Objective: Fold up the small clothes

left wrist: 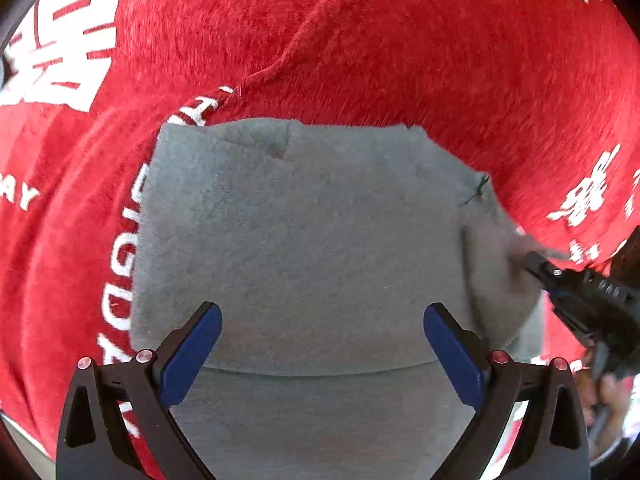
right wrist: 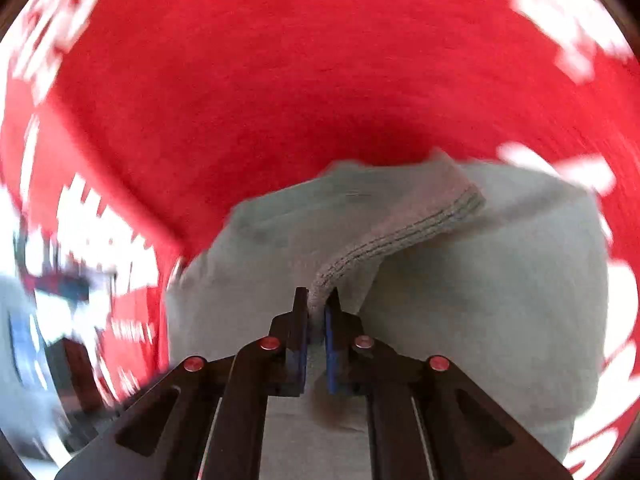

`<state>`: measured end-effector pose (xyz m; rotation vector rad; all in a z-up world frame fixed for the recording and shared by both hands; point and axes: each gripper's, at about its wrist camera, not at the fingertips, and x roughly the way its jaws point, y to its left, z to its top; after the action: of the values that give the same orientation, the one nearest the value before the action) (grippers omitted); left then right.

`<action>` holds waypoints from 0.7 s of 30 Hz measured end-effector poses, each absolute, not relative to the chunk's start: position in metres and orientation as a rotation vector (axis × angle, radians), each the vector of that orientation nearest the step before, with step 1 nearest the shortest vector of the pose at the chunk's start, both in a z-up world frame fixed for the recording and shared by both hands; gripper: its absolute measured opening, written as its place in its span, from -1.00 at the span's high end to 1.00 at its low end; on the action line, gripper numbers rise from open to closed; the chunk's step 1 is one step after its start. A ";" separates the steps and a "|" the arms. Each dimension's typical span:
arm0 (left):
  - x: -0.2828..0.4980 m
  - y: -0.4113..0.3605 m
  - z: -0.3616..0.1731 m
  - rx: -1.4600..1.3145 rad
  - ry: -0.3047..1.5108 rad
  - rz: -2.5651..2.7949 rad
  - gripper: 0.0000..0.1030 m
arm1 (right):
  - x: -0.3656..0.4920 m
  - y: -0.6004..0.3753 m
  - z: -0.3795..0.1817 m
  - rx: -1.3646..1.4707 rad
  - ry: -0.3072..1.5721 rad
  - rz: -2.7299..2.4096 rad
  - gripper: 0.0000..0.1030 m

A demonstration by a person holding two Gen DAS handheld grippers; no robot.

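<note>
A small grey garment [left wrist: 304,224] lies flat on a red cloth with white print [left wrist: 360,40]. My left gripper [left wrist: 322,320] is open just above the garment's near part, with nothing between its blue pads. My right gripper [right wrist: 317,300] is shut on the garment's stitched hem [right wrist: 400,232] and holds that edge lifted off the rest of the grey garment [right wrist: 480,300]. In the left wrist view the right gripper [left wrist: 536,260] comes in from the right, pinching the garment's right edge.
The red cloth [right wrist: 260,80] covers the whole surface around the garment, with white lettering [left wrist: 116,280] along the garment's left side. A blurred patch of other things shows at the far left of the right wrist view [right wrist: 60,300].
</note>
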<state>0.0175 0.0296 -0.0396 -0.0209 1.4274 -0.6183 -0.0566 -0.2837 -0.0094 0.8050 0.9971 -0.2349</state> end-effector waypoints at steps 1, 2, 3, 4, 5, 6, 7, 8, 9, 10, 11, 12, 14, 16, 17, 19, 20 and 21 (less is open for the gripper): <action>0.017 0.032 -0.038 -0.048 1.434 -0.623 -0.96 | -0.048 -0.274 -0.009 0.776 1.012 -0.199 0.84; 0.020 0.037 -0.039 -0.088 1.444 -0.629 -0.96 | -0.037 -0.258 -0.010 0.732 1.037 -0.146 0.84; 0.022 0.040 -0.041 -0.110 1.449 -0.632 -0.96 | -0.030 -0.248 -0.012 0.705 1.057 -0.109 0.84; 0.025 0.044 -0.042 -0.138 1.457 -0.632 -0.96 | -0.023 -0.235 -0.015 0.681 1.082 -0.070 0.84; 0.026 0.047 -0.043 -0.153 1.464 -0.627 -0.96 | -0.016 -0.222 -0.021 0.660 1.114 -0.032 0.84; 0.026 0.049 -0.044 -0.160 1.468 -0.623 -0.96 | -0.011 -0.210 -0.028 0.641 1.153 -0.002 0.84; 0.027 0.049 -0.045 -0.168 1.474 -0.621 -0.96 | -0.013 -0.205 -0.033 0.625 1.178 0.007 0.76; 0.027 0.050 -0.047 -0.180 1.483 -0.626 -0.96 | -0.012 -0.196 -0.039 0.599 1.214 0.014 0.75; 0.028 0.050 -0.049 -0.193 1.495 -0.634 -0.96 | -0.013 -0.190 -0.044 0.575 1.249 0.017 0.73; 0.028 0.050 -0.051 -0.202 1.504 -0.640 -0.96 | -0.016 -0.188 -0.047 0.565 1.266 0.018 0.68; 0.027 0.048 -0.053 -0.206 1.508 -0.643 -0.96 | -0.020 -0.186 -0.049 0.570 1.279 0.028 0.55; 0.026 0.047 -0.055 -0.208 1.515 -0.649 -0.96 | -0.025 -0.187 -0.047 0.588 1.274 0.037 0.46; 0.023 0.043 -0.057 -0.200 1.524 -0.655 -0.96 | -0.041 -0.196 -0.040 0.636 1.255 0.036 0.00; 0.023 0.037 -0.057 -0.190 1.532 -0.661 -0.96 | -0.059 -0.208 -0.035 0.689 1.241 0.004 -0.04; 0.020 0.035 -0.058 -0.187 1.535 -0.664 -0.96 | -0.077 -0.222 -0.036 0.747 1.239 -0.036 -0.04; 0.019 0.031 -0.058 -0.189 1.540 -0.673 -0.96 | -0.115 -0.253 -0.040 0.868 1.229 -0.123 -0.04; 0.018 0.028 -0.057 -0.187 1.543 -0.677 -0.96 | -0.131 -0.266 -0.043 0.931 1.220 -0.168 -0.05; 0.018 0.026 -0.058 -0.183 1.546 -0.677 -0.96 | -0.148 -0.279 -0.047 0.998 1.204 -0.217 -0.05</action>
<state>0.0179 0.0256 -0.0578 -0.1832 1.5457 -0.6774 -0.1477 -0.2794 -0.0471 0.9981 1.2038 -0.2173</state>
